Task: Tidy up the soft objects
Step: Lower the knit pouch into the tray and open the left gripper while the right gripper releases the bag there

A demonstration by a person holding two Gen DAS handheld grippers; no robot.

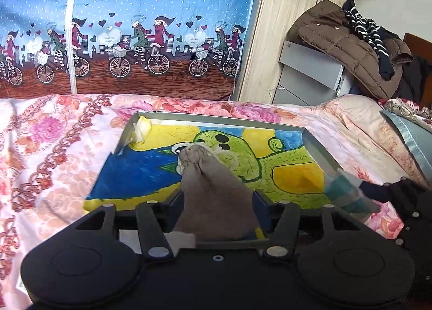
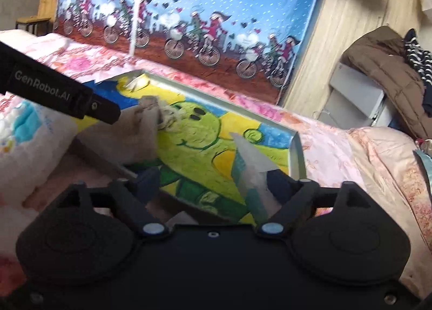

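A shallow grey tray (image 1: 216,117) lined with a green, yellow and blue drawing lies on the bed. A grey-brown sock (image 1: 213,191) lies in it, reaching from between the fingers of my left gripper (image 1: 218,202) toward the middle. The jaws stand apart on either side of the sock and do not pinch it. In the right wrist view the same sock (image 2: 145,126) lies at the tray's left. My right gripper (image 2: 213,179) is wide open over the tray's (image 2: 216,96) near edge. A teal and white sock (image 2: 251,172) leans against its right finger, also seen blurred as the teal sock (image 1: 343,191).
A pale yellow cloth (image 1: 141,128) sits in the tray's far left corner. The floral bedspread (image 1: 54,148) surrounds the tray. Behind it stands a blue bicycle-print fabric panel (image 1: 135,26). A brown jacket (image 1: 351,48) lies on grey drawers at right. A white soft pack (image 2: 27,142) sits left.
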